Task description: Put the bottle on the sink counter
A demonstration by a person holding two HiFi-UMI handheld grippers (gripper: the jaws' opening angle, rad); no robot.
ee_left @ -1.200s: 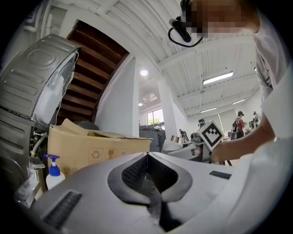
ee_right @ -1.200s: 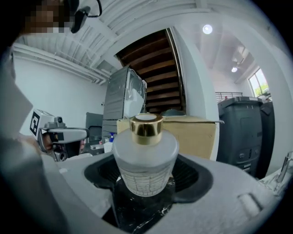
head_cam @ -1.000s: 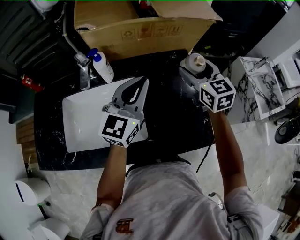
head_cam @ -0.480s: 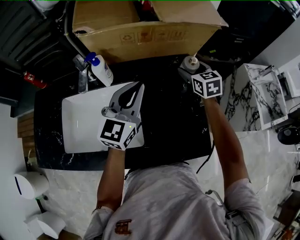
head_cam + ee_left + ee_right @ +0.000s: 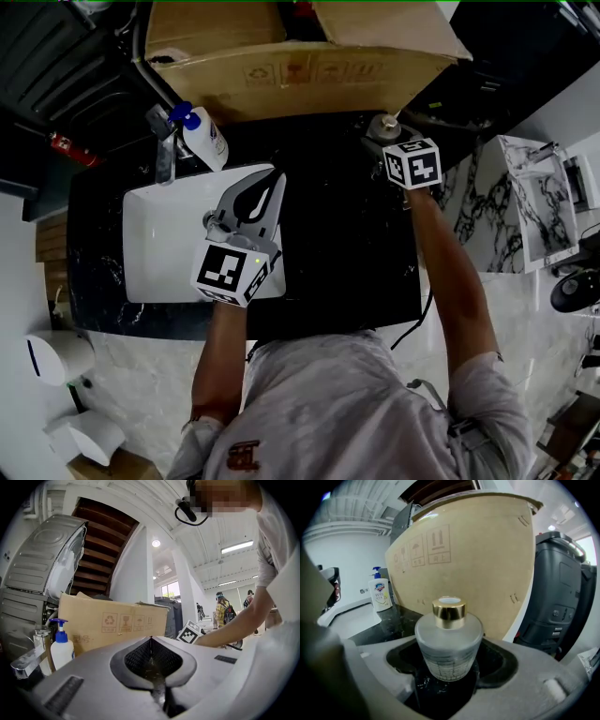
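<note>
At the left, a shiny metal tap (image 5: 164, 141) stands at the back rim of the white sink (image 5: 155, 244). Just beside the tap is a white soap bottle (image 5: 206, 139) with a blue pump. The sink is smooth and has straight sides. The left gripper (image 5: 151, 641) hangs over the sink's right part, and its jaws are pressed together with nothing between them. Next comes the black worktop (image 5: 347, 234), which is shiny stone with little white specks. It has a wide bare patch between the sink and the right gripper. A big brown cardboard box (image 5: 291, 66) runs along the back edge like a wall. The right gripper (image 5: 389, 139) is near the back right corner of the worktop, close to the box. Its jaws hold the bottle (image 5: 448, 641), which is short and round, made of cloudy glass, with a gold cap. I cannot tell if the bottle touches the worktop.
</note>
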